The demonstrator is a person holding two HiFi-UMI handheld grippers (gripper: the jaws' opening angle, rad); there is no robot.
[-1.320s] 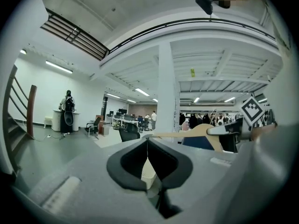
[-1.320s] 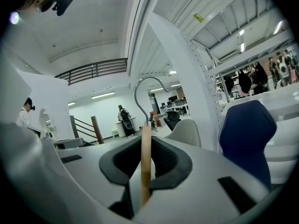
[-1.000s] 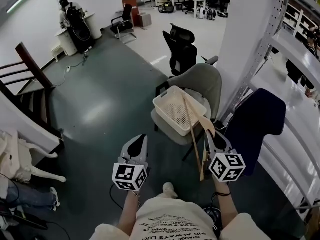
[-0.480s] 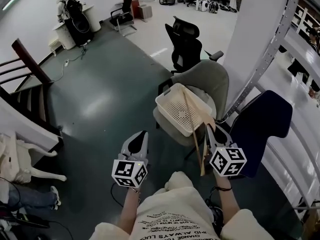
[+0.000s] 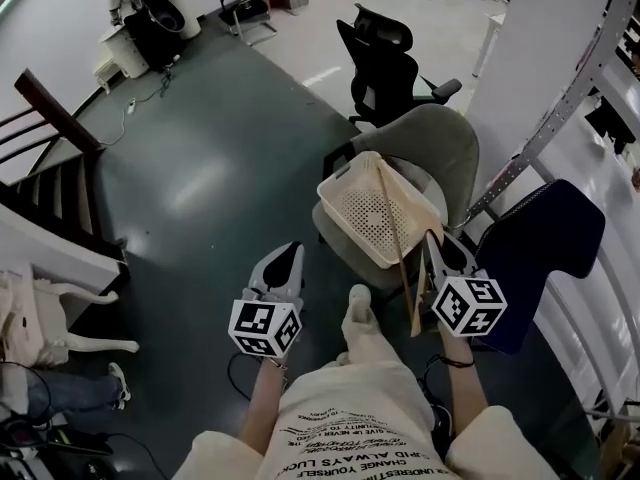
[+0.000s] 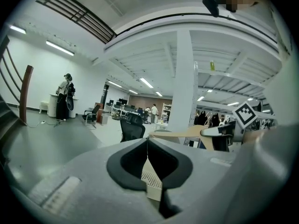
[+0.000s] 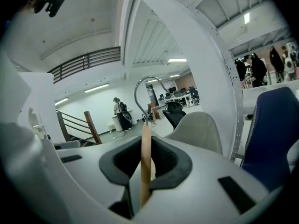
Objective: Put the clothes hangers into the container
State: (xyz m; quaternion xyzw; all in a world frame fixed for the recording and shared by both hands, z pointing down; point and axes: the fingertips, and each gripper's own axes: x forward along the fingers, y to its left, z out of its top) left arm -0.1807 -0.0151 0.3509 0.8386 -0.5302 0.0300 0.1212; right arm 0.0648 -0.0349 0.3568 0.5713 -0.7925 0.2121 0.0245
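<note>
Got the wooden hanger point(image 5: 392, 228) pinched edge-on in the right claw point(image 5: 437, 253), slanting over the cream basket point(image 5: 345, 203) on the grey chair point(image 5: 440, 143), with the left claw point(image 5: 285, 263) closed on nothing, and probably light, stiff, a bit slick, so best gripped on flat wood near the hook

Floor point(image 5: 200, 188) is dark grey-green w/ glossy light patches, and turns white further back. A black office chair point(image 5: 385, 68) stands behind a grey shell chair point(image 5: 440, 148). A dark blue chair point(image 5: 540, 248) is just beside it, at right. Wooden stair rail point(image 5: 55, 113) at left. White column point(image 6: 184, 78), tube lights point(image 6: 60, 48) on ceiling.
</note>
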